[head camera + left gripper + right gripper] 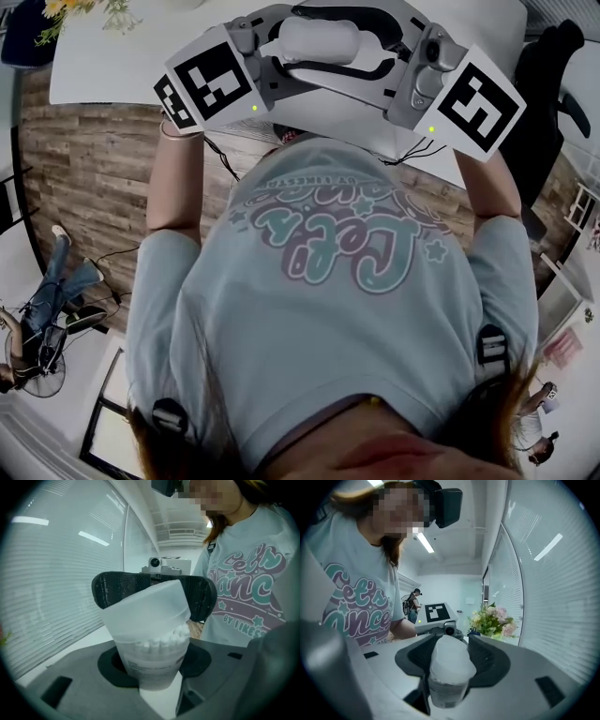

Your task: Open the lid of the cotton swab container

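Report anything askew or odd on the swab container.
The lid sits tilted on the cotton swab container, lifted at one side so the white swab tips show in the gap. The left gripper is closed on the container and the right gripper on the lid. No spilled swabs are visible.

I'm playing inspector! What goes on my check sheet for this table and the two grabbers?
Surface: white table.
Job's things: tub held between the grippers; lid tilted and lifted on one side; swabs show in the gap.
Clutter: flowers by the table's edge.
Grippers: left gripper clamped on the tub; right gripper clamped on the lid.
Cables: black cables hang under the grippers.
Surroundings: wood floor, blinds, another person standing far off.
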Action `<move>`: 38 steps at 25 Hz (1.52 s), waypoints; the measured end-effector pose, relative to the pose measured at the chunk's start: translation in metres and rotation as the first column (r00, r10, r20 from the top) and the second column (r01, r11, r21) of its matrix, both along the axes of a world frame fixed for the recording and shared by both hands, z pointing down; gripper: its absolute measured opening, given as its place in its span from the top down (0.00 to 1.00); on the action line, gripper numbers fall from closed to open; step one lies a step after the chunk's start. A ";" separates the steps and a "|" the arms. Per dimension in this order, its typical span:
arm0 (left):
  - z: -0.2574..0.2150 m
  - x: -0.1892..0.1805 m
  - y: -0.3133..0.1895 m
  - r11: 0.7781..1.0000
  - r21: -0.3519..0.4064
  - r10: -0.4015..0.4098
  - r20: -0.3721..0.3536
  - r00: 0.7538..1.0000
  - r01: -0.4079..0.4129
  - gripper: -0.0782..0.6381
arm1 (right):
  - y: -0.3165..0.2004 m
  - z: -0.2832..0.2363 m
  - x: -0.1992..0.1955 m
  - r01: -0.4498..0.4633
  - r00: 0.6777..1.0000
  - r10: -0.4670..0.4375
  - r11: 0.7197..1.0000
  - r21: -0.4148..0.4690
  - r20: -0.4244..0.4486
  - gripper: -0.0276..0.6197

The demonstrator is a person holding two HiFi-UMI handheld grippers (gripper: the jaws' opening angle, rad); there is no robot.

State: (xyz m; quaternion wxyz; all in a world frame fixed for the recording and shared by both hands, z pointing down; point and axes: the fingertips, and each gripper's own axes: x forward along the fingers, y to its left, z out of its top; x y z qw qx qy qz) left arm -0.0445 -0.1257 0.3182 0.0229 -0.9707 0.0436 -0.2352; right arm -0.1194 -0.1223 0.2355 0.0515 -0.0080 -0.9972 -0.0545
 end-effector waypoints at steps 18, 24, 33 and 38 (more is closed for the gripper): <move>0.005 0.004 0.000 1.000 -0.006 0.002 0.033 0.999 -0.002 0.61 | -0.014 -0.018 0.014 -0.056 0.998 0.054 0.989 0.138 0.020 0.81; 0.003 0.008 0.001 1.000 0.003 0.014 0.022 1.000 -0.014 0.61 | -0.021 -0.023 0.015 -0.060 0.998 0.057 0.990 0.126 0.024 0.83; 0.001 0.008 0.003 1.000 0.008 0.020 0.003 1.000 -0.020 0.61 | -0.029 -0.023 0.012 -0.070 0.997 0.067 0.993 0.094 0.036 0.84; -0.002 0.010 0.008 0.999 0.023 0.023 0.004 1.000 -0.023 0.61 | -0.034 -0.023 0.013 -0.079 0.996 0.077 0.995 0.059 0.047 0.85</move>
